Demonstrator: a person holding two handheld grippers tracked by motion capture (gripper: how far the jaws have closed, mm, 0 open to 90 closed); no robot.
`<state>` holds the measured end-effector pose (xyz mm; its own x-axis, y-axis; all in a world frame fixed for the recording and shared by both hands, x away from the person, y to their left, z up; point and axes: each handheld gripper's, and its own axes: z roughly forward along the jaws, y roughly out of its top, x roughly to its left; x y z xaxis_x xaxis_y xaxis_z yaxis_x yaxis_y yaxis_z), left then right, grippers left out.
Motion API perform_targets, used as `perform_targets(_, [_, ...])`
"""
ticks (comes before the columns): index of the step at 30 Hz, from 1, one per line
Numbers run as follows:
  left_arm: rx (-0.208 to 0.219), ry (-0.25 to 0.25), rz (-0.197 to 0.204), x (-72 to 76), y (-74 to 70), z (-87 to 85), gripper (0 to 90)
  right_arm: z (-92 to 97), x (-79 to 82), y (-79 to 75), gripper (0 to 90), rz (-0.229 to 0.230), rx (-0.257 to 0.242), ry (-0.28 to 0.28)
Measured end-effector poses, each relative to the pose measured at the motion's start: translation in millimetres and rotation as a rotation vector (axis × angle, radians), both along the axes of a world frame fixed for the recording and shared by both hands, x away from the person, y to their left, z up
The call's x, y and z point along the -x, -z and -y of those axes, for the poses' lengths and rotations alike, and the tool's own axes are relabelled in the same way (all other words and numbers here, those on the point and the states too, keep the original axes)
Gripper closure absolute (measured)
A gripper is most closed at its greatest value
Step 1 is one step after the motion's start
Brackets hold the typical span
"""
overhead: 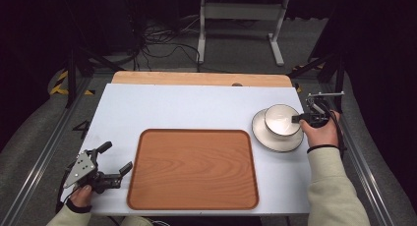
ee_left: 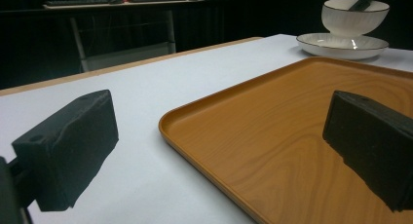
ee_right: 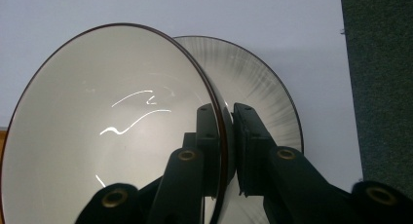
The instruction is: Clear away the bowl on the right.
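Observation:
A white bowl (overhead: 280, 120) with a dark rim hangs just above a white saucer (overhead: 265, 138) at the table's right side. My right gripper (overhead: 298, 119) is shut on the bowl's right rim, one jaw inside the wall and one outside. In the right gripper view the bowl (ee_right: 107, 131) is large and close, with the saucer (ee_right: 258, 83) behind it and my right gripper (ee_right: 228, 151) pinching its rim. My left gripper (overhead: 117, 158) stands open at the front left, beside a wooden tray (overhead: 193, 169). In the left gripper view the tray (ee_left: 292, 136) lies ahead, with the bowl (ee_left: 354, 15) and saucer (ee_left: 343, 45) far off.
The white table top (overhead: 187, 108) has a wooden strip (overhead: 196, 79) along its far edge. Beyond it stand a white desk frame (overhead: 241, 19) and loose cables on the floor. Grey metal rails run along both sides of the table.

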<state>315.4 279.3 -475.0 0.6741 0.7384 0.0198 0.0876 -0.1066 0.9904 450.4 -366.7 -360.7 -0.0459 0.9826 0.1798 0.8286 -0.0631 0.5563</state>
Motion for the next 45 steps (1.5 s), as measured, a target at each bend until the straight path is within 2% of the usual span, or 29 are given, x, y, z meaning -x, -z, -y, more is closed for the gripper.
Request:
perform_targets(7, [-0.001, 0.0, 0.0, 0.0, 0.0, 0.0, 0.2, -2.7, 5.9, -9.8, 82.1, 0.01, -0.01, 0.005])
perform_targets(16, [-0.001, 0.0, 0.0, 0.1, 0.0, 0.0, 0.2, -2.7, 13.1, -18.9, 82.0, 0.001, -0.028, 0.01])
perform_targets(25, [0.0, 0.0, 0.0, 0.1, 0.0, 0.0, 0.2, -6.9, 20.3, -26.1, 82.0, 0.02, -0.046, 0.004])
perform_targets(45, [-0.001, 0.001, 0.0, 0.2, 0.0, 0.1, 0.2, -35.2, 29.8, -36.5, 81.9, 0.018, -0.077, -0.058])
